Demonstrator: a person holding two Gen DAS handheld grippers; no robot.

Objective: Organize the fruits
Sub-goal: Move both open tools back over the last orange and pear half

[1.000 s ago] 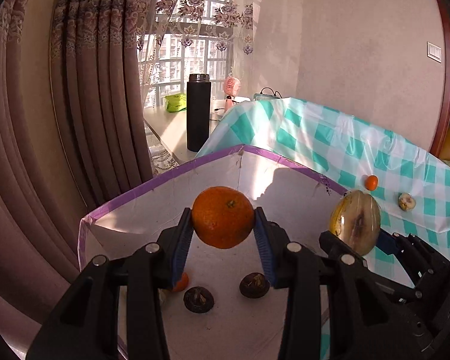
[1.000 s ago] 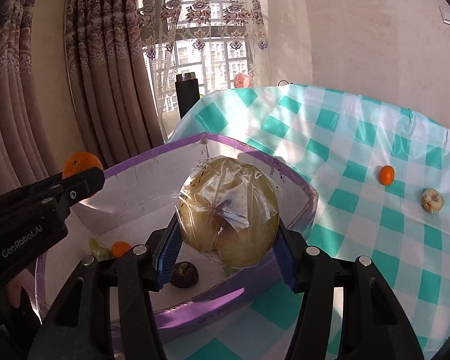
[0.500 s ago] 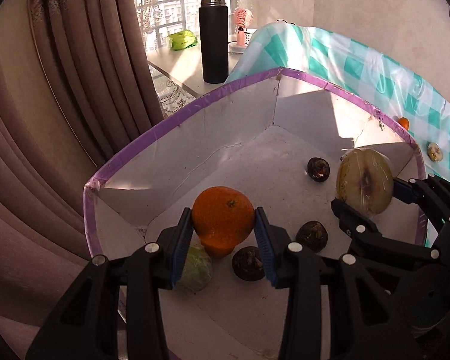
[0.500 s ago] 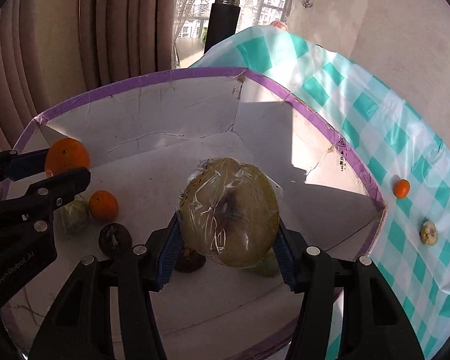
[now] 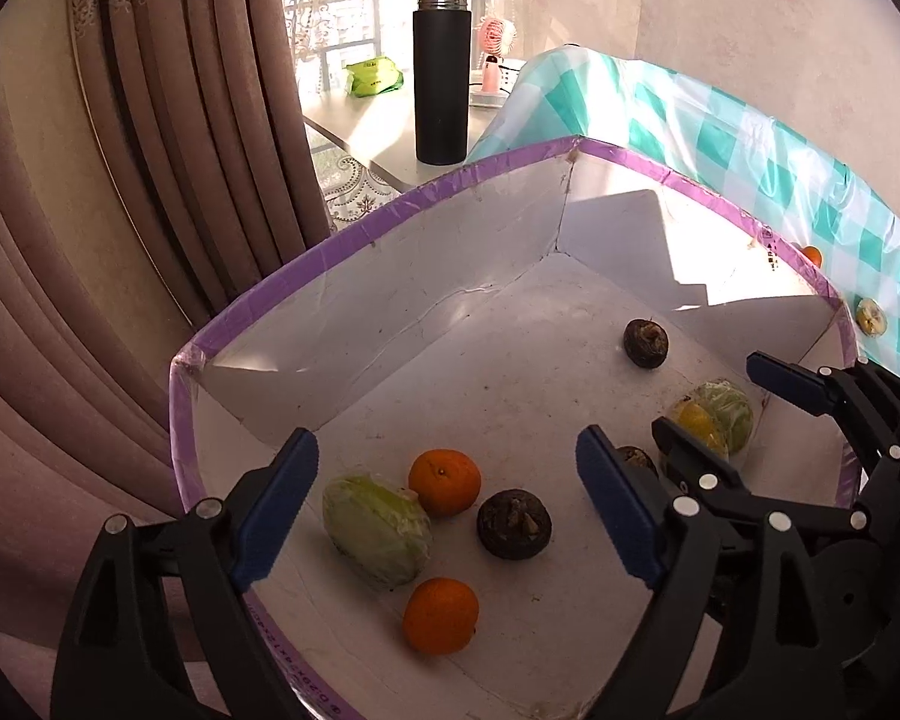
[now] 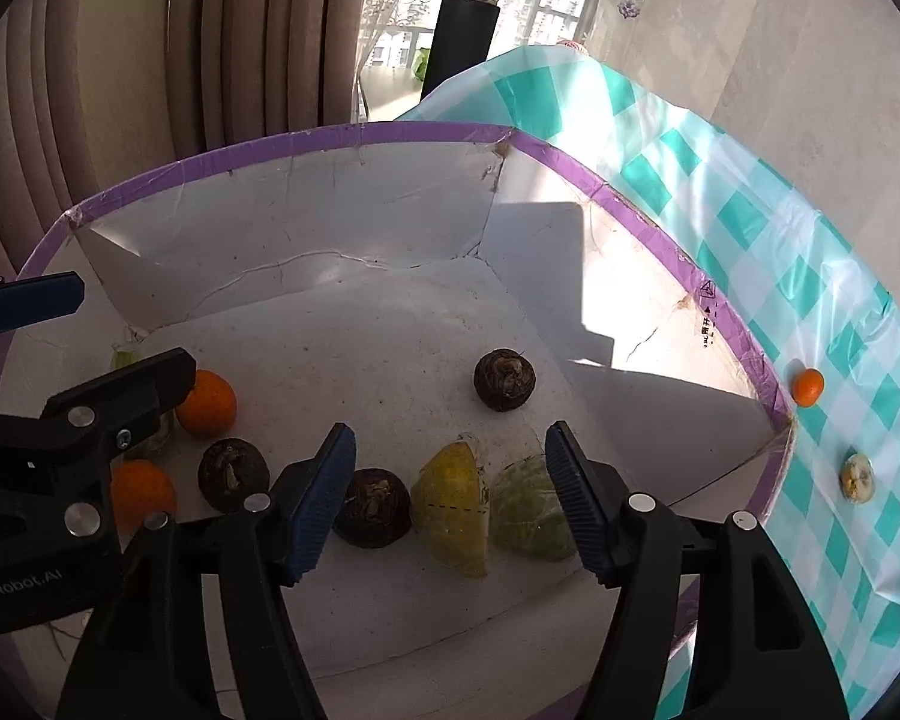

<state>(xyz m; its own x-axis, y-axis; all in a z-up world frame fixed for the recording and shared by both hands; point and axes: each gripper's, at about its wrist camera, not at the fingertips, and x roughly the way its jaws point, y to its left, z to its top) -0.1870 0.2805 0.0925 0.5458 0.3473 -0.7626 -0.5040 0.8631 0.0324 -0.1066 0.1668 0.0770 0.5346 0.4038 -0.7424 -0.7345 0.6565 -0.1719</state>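
A white box with a purple rim holds the fruit. My left gripper is open and empty above two oranges, a wrapped green fruit and a dark brown fruit. My right gripper is open and empty above a wrapped yellow fruit piece and a wrapped green piece. Two more dark fruits lie in the box. It also shows in the left wrist view.
A small orange and a pale fruit piece lie on the green checked tablecloth right of the box. A black flask, a pink fan and a green packet stand on a table behind. Curtains hang at the left.
Both grippers have opened. The orange has dropped from my left gripper into the box, and the wrapped fruit from my right gripper now lies on the box floor.
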